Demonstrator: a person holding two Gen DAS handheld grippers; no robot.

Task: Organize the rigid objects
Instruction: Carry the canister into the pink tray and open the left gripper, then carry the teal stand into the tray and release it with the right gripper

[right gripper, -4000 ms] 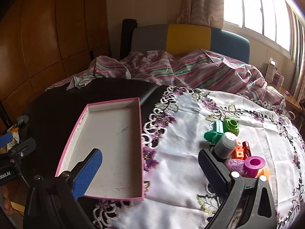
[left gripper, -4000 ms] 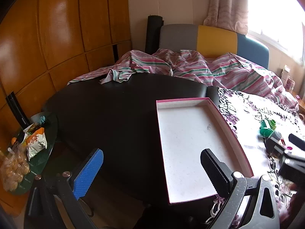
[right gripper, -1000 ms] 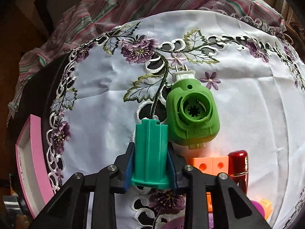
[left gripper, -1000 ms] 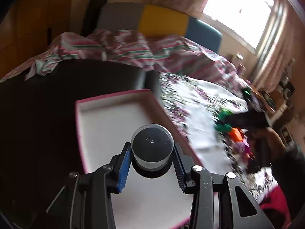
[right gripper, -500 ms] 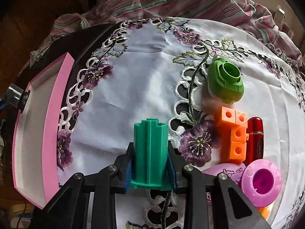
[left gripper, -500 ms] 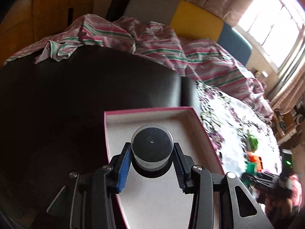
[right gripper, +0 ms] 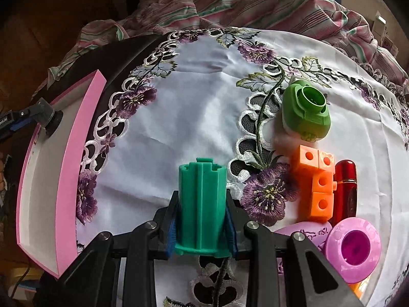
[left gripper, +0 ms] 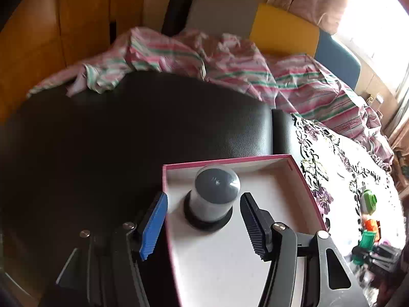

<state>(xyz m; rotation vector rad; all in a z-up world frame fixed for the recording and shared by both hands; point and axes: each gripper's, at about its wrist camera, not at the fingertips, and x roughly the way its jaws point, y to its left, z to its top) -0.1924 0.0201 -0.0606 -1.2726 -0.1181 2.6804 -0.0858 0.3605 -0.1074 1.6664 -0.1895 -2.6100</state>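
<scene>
1. The black table [left gripper: 127,140] carries a white embroidered cloth [right gripper: 204,102] on its right part, with a striped blanket [left gripper: 230,64] bunched at the far edge.
2. The pink-rimmed tray [left gripper: 230,255] sits on the bare black part, just beside the cloth's edge.
3. My left gripper [left gripper: 204,220] has its fingers spread wide, apart from the grey jar [left gripper: 213,199], which stands upright on its black base in the tray's far left corner.
4. My right gripper [right gripper: 202,225] pinches the teal ribbed tube [right gripper: 202,204] upright above the cloth.
5. On the cloth to the right lie a green cap [right gripper: 305,110], orange blocks [right gripper: 315,181], a red bottle [right gripper: 345,189] touching them, and a pink spool [right gripper: 352,250] nearest me.
</scene>
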